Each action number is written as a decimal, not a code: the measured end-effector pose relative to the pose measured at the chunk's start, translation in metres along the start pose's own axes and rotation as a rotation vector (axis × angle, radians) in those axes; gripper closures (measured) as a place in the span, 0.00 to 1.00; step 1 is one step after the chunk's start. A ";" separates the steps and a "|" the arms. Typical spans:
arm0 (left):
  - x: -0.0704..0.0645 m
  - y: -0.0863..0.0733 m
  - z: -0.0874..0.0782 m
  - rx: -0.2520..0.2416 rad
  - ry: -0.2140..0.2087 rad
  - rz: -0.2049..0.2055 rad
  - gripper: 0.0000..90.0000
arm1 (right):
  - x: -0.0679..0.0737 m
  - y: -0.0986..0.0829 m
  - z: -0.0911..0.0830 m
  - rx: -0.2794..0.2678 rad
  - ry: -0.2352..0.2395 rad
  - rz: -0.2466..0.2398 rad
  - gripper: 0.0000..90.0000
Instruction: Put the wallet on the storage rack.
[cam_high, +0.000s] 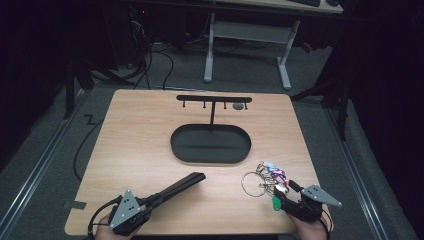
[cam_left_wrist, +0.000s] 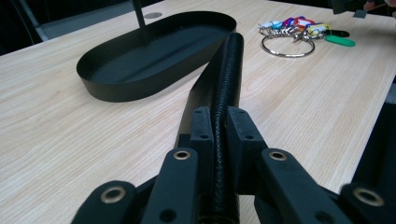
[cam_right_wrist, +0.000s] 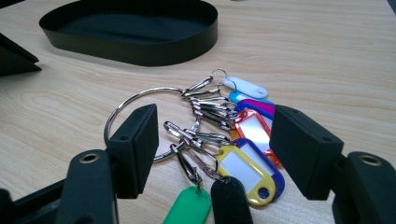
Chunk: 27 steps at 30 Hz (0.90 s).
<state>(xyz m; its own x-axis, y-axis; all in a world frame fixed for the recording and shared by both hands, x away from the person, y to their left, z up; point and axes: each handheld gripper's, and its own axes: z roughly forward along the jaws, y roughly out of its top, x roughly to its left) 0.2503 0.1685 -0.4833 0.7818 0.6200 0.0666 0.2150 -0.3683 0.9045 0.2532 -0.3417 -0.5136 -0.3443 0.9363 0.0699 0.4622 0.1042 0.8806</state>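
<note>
The key ring lies flat on the table near its front right corner, with a fan of coloured tags clipped to it: white, blue, purple, red, yellow, green and black ones spread toward the right. The right claw sits low over this bunch, released, its two black jaws standing wide apart on either side of the clips and tags, the left jaw over the ring's wire; whether either jaw touches the bunch cannot be told. In the high view the same claw rests at the table's front edge just behind the tags.

Well apart on the left, the left claw is clenched on a long black strap, which stretches flat across the wood toward the oval black tray. The strap's far end lies just beside the tray's rim. A thin post with a hooked crossbar rises from the tray.
</note>
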 end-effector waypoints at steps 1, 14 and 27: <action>0.000 0.000 0.000 -0.001 -0.002 0.000 0.91 | 0.000 0.000 0.000 0.000 0.000 0.000 0.37; 0.001 0.006 -0.002 -0.046 -0.044 -0.030 0.91 | 0.000 -0.002 0.002 0.016 -0.001 -0.002 0.37; 0.027 -0.005 -0.002 -0.085 -0.018 -0.142 0.91 | -0.003 -0.005 -0.005 0.009 -0.017 0.010 0.37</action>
<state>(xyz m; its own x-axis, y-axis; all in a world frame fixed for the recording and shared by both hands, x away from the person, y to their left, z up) 0.2687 0.1886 -0.4854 0.7575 0.6489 -0.0710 0.2742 -0.2176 0.9367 0.2480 -0.3464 -0.5158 -0.3254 0.9429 0.0704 0.4729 0.0978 0.8757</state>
